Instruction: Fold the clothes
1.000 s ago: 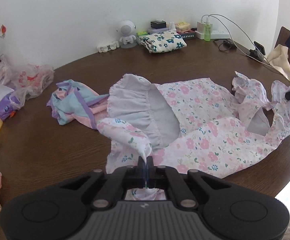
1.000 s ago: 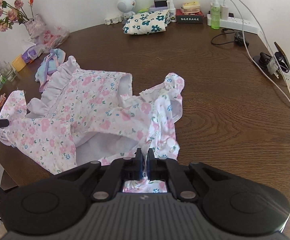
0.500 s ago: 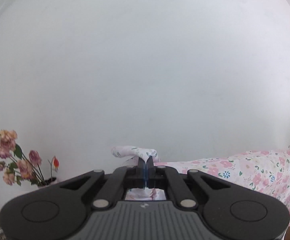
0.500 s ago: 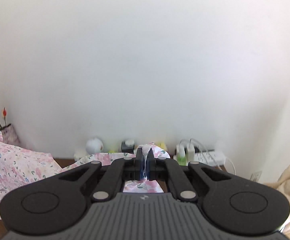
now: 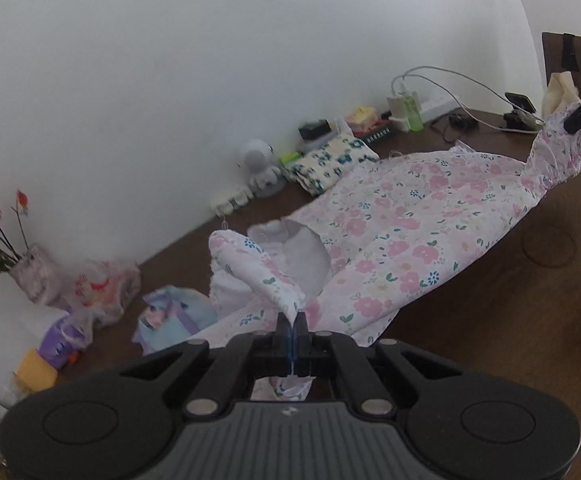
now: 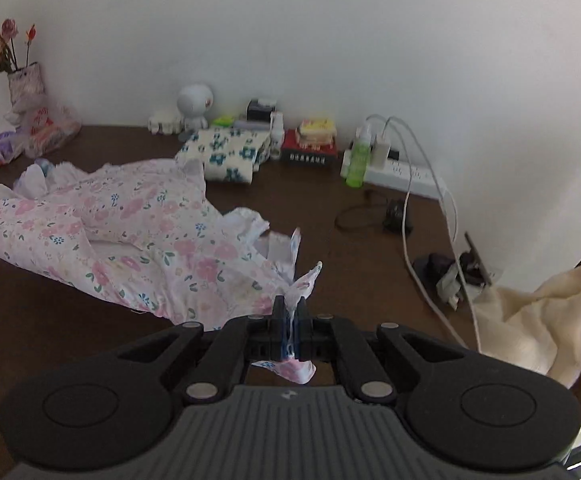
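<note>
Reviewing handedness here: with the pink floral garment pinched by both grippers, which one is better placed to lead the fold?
Neither clearly: the left gripper and right gripper each pinch an end of the floral garment, stretched between them.

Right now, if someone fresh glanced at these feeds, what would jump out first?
The pink floral garment, stretched above the dark wooden table between the two claws: the left claw pinches one end, the right claw the other. Behind it, by the wall, lies a folded blue-flowered cloth, with a green bottle beside a power strip to its right.
</note>
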Demonstrator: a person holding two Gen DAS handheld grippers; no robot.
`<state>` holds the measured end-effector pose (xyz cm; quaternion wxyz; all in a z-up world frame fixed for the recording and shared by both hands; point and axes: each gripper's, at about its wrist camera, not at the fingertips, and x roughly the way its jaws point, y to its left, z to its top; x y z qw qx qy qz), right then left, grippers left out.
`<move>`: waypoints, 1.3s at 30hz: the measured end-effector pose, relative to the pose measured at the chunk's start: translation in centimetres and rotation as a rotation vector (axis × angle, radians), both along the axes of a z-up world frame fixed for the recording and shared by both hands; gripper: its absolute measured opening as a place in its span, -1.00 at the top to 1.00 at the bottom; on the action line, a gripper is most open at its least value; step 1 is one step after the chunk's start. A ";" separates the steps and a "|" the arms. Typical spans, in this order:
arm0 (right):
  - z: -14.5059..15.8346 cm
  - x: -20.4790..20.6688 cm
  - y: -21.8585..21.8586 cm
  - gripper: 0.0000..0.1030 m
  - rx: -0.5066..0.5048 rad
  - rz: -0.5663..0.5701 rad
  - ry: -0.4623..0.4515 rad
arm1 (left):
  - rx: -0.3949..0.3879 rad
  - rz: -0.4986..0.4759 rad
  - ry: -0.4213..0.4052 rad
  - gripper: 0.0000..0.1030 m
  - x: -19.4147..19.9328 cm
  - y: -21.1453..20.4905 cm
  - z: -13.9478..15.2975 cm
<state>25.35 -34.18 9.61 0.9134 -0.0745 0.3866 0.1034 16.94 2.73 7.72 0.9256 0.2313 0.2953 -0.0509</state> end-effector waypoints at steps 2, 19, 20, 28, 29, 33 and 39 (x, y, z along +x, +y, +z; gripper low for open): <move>-4.4 -1.8 -0.6 0.96 0.026 -0.005 0.100 | -0.064 0.000 0.082 1.00 -1.5 0.5 -3.3; -6.6 -9.8 -3.6 0.26 0.243 -0.116 0.164 | -0.324 0.089 0.178 -0.03 -7.0 4.5 -2.2; -5.8 -10.0 -3.1 0.21 0.248 -0.088 0.157 | -0.333 0.099 0.169 -0.07 -6.9 4.9 -1.5; -1.9 -5.8 7.1 -0.11 0.199 0.240 0.191 | -0.264 0.143 0.277 -0.36 -0.2 6.4 1.0; -2.1 -4.8 8.5 -0.11 0.190 0.257 0.205 | -0.267 0.148 0.308 -0.36 0.7 6.6 0.4; -3.6 -0.7 14.2 -0.11 0.171 0.316 0.293 | -0.288 0.159 0.423 -0.35 3.8 7.4 -1.8; -7.4 3.3 18.5 -0.11 0.172 0.326 0.446 | -0.335 0.121 0.527 -0.35 5.1 8.4 -4.1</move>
